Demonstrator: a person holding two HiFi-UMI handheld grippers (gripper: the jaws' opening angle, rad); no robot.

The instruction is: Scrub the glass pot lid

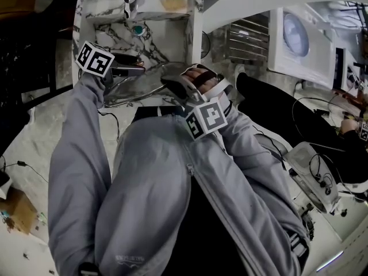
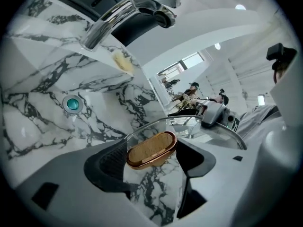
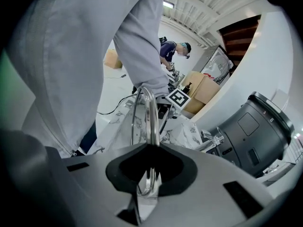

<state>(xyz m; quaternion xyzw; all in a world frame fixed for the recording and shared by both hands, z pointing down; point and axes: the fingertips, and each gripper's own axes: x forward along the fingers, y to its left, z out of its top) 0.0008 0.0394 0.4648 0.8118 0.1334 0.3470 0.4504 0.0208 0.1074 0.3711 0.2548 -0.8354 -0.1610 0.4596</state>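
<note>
Lid (image 1: 141,89) is kept over the sink (image 1: 172,42), and I think this is so that water and dirt can fall into the basin and not on the counter. It lies nearly flat, between both grippers.

The right gripper (image 1: 171,84) holds it at the edge. In the right gripper view the metal rim (image 3: 151,122) runs straight into the jaws, which are closed tight on it, and the glass stands edge-on in front of them. This grip looks like the support, so that the lid does not turn during the scrubbing.

The left gripper (image 1: 135,69) comes from the opposite side. Its jaws stand wide apart, and the oval knob (image 2: 151,149) of the lid sits just between their tips. As far as I can see, the pads (image 2: 111,161) do not press on it. Beyond these jaws are the drain (image 2: 72,104) and, above, the tap (image 2: 128,13). Neither gripper carries a scrubber.
</note>
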